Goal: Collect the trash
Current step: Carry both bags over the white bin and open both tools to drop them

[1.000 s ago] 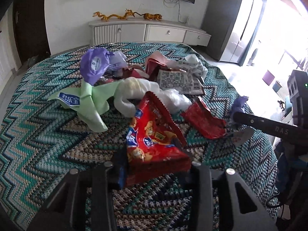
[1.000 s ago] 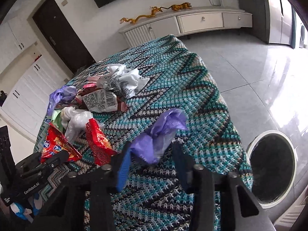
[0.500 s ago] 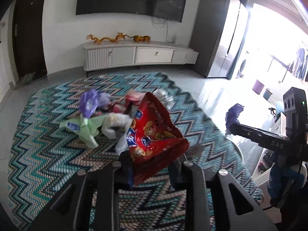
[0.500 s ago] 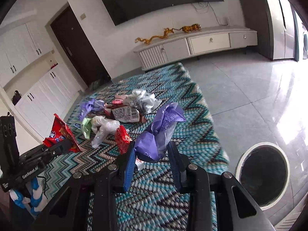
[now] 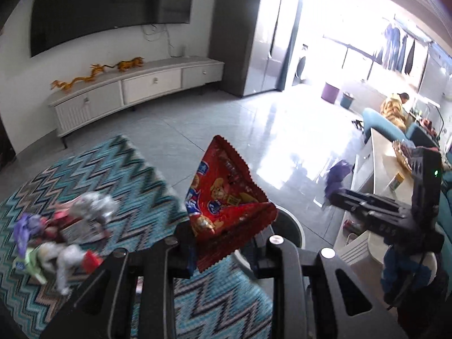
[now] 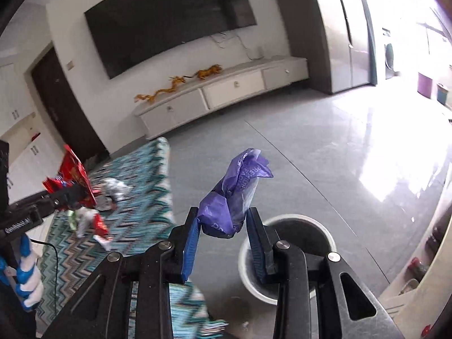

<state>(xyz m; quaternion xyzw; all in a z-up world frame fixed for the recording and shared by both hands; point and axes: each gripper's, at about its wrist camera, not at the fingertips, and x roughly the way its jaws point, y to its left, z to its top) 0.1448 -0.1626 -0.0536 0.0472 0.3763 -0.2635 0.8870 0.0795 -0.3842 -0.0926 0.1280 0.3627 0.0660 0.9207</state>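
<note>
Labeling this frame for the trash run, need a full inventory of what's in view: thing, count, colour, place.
snack bag: 1, red, in the left gripper's jaws
plastic bag: 1, purple, in the right gripper's jaws
bin: 1, white rim, dark inside, on the floor beyond the grippers
rug: 1, teal zigzag, on the floor
loose trash pile: several pieces, white, red, purple, green, on the rug
cabinet: 1, white, against the wall
dragon figures: gold, on the cabinet
TV: 1, black, on the wall
left gripper: 1, black, shut on the snack bag
right gripper: 1, black with blue pads, shut on the plastic bag
</note>
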